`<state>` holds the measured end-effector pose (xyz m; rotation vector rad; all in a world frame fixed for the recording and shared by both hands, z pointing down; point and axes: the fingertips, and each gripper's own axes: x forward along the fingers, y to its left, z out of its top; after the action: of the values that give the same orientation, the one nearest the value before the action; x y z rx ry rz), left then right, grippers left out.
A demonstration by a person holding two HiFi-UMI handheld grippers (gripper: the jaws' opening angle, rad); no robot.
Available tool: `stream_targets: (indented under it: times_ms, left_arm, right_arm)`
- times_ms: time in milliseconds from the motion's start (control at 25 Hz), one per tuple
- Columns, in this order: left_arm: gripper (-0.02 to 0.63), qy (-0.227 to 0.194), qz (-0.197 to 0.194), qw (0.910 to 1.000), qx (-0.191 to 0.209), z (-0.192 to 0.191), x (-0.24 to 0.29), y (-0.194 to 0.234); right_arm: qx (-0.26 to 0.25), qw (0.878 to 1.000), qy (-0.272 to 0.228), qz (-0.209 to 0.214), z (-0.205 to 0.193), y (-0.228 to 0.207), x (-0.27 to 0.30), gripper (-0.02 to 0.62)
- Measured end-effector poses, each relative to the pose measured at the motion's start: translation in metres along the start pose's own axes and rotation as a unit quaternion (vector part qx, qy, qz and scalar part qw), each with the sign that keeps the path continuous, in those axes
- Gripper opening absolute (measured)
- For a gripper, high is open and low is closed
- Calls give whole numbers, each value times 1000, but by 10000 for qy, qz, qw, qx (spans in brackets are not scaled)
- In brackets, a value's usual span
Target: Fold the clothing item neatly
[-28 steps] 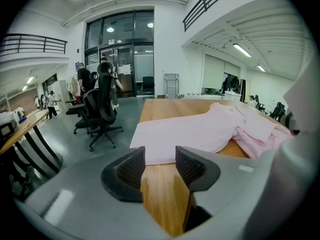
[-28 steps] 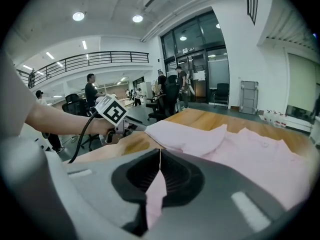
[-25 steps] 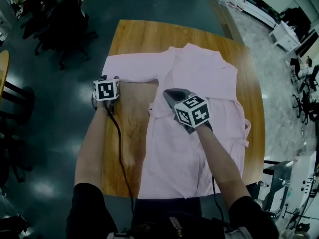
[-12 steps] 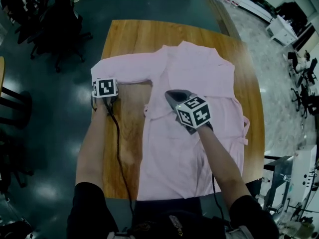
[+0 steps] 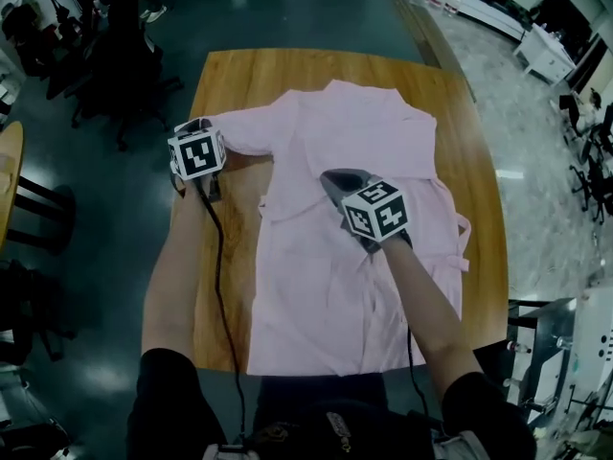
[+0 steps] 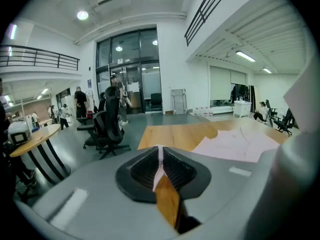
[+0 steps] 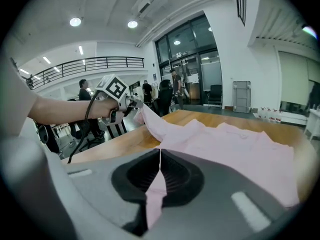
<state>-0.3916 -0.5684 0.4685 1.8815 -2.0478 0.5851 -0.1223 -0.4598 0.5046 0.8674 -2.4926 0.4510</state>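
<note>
On the wooden table (image 5: 220, 75) lies the pink shirt (image 5: 326, 276), spread flat with its hem toward the person. Over at the table's left side is the left gripper (image 5: 196, 127). Its jaws have just been closing, and now they pinch the end of the sleeve (image 5: 247, 130), a sliver of pink between the pads, with the sleeve raised off the wood. The right gripper (image 5: 337, 176) sits at the shirt's chest, jaws squeezed together on a fold of the pink fabric.
</note>
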Motion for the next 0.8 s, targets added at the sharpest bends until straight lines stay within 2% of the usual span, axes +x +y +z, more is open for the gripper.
stream_targets:
  times_ms: [160, 400, 640, 800]
  left_arm:
    - [35, -519, 222, 9983, 172, 50, -34, -36]
    - [35, -941, 81, 9929, 722, 90, -55, -119]
    - [35, -980, -158, 9879, 1192, 91, -46, -206]
    - [36, -855, -491, 9839, 1490, 73, -33, -274]
  right_arm:
    - [52, 9999, -124, 64, -6, -12, -30, 8]
    - [199, 9994, -292, -5, -14, -48, -79, 8]
    - [341, 9986, -352, -203, -33, -85, -121, 8]
    - [452, 9979, -292, -350, -55, -109, -144, 8]
